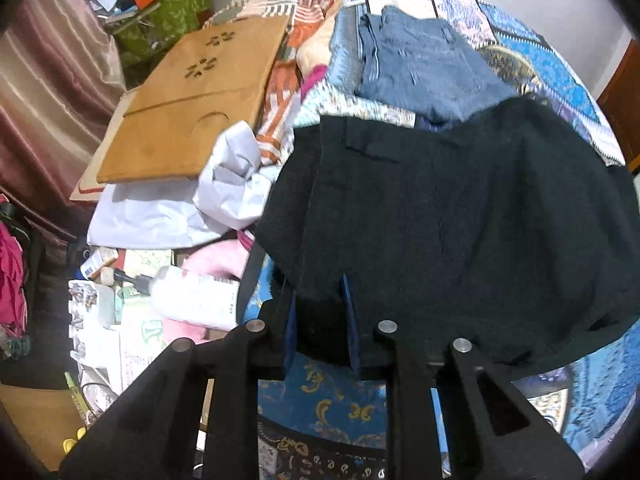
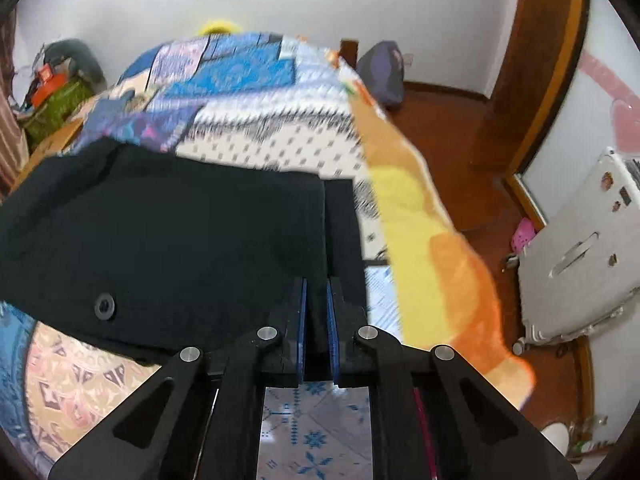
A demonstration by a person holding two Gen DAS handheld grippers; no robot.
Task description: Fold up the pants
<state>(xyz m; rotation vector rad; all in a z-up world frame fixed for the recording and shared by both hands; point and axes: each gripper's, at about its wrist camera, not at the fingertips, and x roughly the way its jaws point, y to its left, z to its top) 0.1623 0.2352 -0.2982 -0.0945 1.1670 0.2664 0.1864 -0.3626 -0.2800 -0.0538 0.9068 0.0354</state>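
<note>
Black pants (image 1: 440, 216) hang spread over a bed with a blue patchwork quilt (image 1: 540, 52). My left gripper (image 1: 320, 296) is shut on the near left edge of the pants. In the right wrist view the same black pants (image 2: 168, 232) show a round black button (image 2: 104, 306) near the lower left. My right gripper (image 2: 317, 292) is shut on their near right edge. Both grippers hold the fabric lifted above the quilt (image 2: 248, 80).
Folded blue jeans (image 1: 424, 68) lie on the quilt behind the black pants. A wooden board (image 1: 192, 96), white cloth (image 1: 224, 188) and a white bottle (image 1: 192, 296) clutter the left. An orange-yellow blanket (image 2: 432, 240) hangs off the bed's right edge above a wooden floor (image 2: 460, 128). A white case (image 2: 580, 256) stands at the right.
</note>
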